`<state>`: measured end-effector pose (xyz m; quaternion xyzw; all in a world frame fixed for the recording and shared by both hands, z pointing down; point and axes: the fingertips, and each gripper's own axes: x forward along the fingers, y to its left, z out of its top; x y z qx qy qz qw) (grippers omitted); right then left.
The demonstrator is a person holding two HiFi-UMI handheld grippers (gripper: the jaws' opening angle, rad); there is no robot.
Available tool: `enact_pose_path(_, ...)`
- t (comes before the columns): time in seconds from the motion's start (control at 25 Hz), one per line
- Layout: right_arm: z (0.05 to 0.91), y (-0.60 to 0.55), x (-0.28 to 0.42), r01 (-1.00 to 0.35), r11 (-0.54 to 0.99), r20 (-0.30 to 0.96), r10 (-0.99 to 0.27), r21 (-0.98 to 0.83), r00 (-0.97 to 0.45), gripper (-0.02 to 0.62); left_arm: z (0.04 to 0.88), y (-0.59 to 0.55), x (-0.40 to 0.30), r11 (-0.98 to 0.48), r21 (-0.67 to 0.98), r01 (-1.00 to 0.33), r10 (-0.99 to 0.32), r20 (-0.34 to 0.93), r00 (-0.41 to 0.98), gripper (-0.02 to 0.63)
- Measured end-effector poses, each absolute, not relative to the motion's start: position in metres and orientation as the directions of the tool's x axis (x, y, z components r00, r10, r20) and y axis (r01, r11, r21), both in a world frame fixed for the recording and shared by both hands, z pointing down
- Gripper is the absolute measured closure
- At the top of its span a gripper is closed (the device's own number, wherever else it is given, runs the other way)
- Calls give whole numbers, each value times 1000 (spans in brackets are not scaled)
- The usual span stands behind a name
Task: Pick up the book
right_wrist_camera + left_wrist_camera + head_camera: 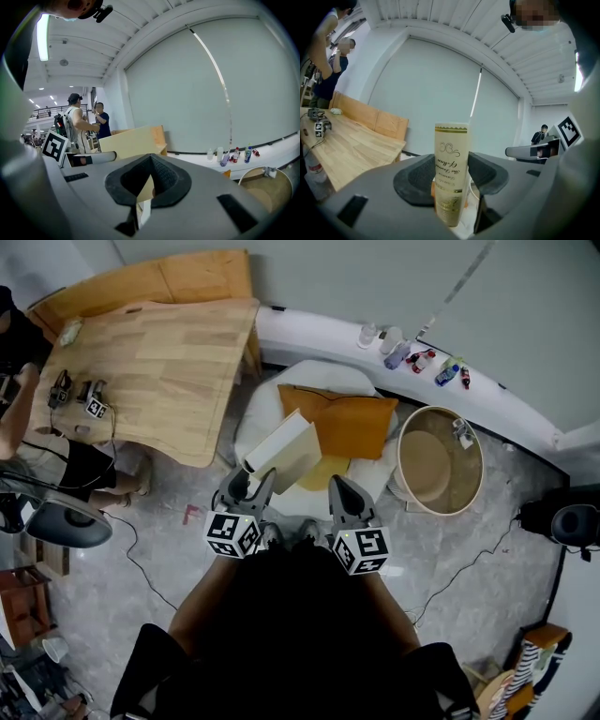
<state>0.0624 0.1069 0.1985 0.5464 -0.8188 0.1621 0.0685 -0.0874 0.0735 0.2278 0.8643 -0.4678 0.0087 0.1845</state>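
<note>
The cream book (286, 451) is off the seat and held up in the air over the white beanbag (258, 418). My left gripper (251, 479) is shut on its lower edge. In the left gripper view the book's spine (451, 154), with gold print, stands upright between the two dark pads (419, 180) of that left gripper (451, 185). To its right, my right gripper (339, 486) holds nothing. In the right gripper view its jaws (150, 160) meet at the tips, and the book's broad cream cover (133, 140) shows beyond them to the left.
Orange cushions (352, 423) lie on the beanbag. A round tan tub (405, 442) stands to the right. Bottles (422, 357) line the white ledge. A wooden table (150, 362) with small devices is at the left, with a person (28, 352) and an office chair (66, 521) beside it.
</note>
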Motion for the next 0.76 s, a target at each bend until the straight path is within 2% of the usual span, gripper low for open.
enact_pose_path(0.76,204,104,60,-914,362,303,-863,-183,-403,592,244,78,-86,-490,314,-813,-798,214,563,376)
